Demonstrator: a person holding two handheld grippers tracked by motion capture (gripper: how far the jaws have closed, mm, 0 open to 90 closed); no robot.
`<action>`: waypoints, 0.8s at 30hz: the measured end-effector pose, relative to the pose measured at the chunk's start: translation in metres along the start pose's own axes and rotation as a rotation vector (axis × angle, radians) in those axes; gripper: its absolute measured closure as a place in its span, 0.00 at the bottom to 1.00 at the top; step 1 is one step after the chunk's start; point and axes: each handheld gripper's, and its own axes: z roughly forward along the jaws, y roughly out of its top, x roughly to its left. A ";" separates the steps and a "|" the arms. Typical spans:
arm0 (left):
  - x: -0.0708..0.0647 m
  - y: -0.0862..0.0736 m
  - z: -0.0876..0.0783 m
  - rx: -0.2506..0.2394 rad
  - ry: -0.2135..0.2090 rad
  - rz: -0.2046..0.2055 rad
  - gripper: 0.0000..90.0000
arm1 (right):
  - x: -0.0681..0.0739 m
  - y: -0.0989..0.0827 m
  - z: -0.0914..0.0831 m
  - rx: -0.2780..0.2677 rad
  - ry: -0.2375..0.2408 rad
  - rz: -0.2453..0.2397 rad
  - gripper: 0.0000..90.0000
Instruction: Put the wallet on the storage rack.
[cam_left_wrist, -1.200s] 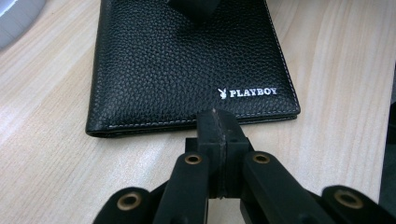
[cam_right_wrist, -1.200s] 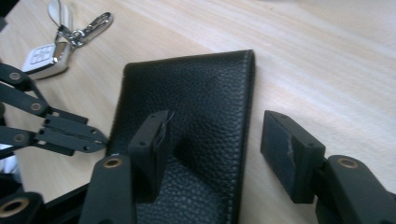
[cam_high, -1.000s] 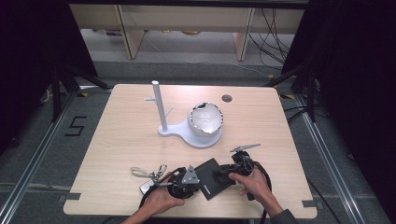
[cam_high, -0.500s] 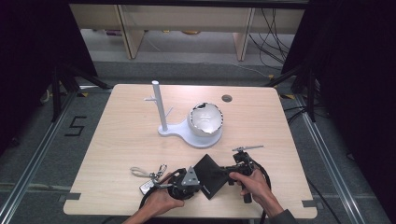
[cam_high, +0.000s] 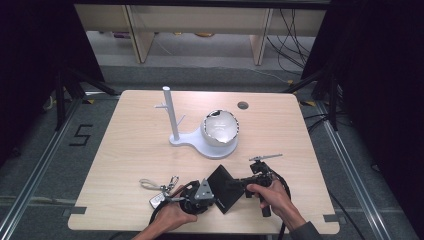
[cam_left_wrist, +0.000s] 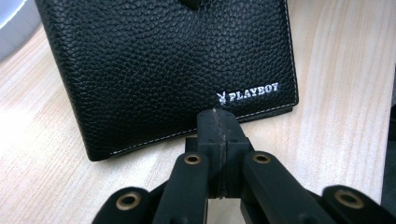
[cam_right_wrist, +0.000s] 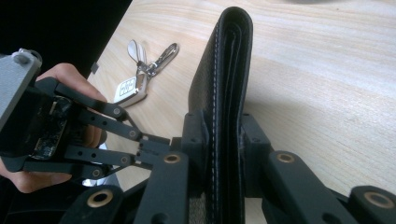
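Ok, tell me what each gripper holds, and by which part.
Both hold the wallet. The right gripper, whose jaws have just been closing, clamps its closed thickness at one edge; the left gripper pinches the opposite corner.

Open tabletop (cam_high: 125, 150) left and right, white stand (cam_high: 172, 117) ahead, keys (cam_high: 160, 192) close by left tongs (cam_high: 212, 197)

"PLAYBOY" in silver capitals, small rabbit-head logo before it — stamped on black leather wallet (cam_left_wrist: 173, 70), near its lower corner in left gripper view. Digit "5" marked in black on grey floor (cam_high: 82, 135), left of table — high view.
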 end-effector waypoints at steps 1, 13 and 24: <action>0.000 0.000 0.000 0.001 -0.004 -0.004 0.99 | -0.001 0.001 0.001 -0.007 0.016 -0.031 0.86; 0.007 -0.005 -0.028 -0.072 -0.009 -0.065 0.72 | 0.015 0.026 -0.010 0.035 -0.022 -0.117 0.88; 0.014 -0.031 -0.068 -0.096 0.027 -0.148 0.51 | 0.029 0.050 -0.034 -0.008 -0.044 -0.130 0.88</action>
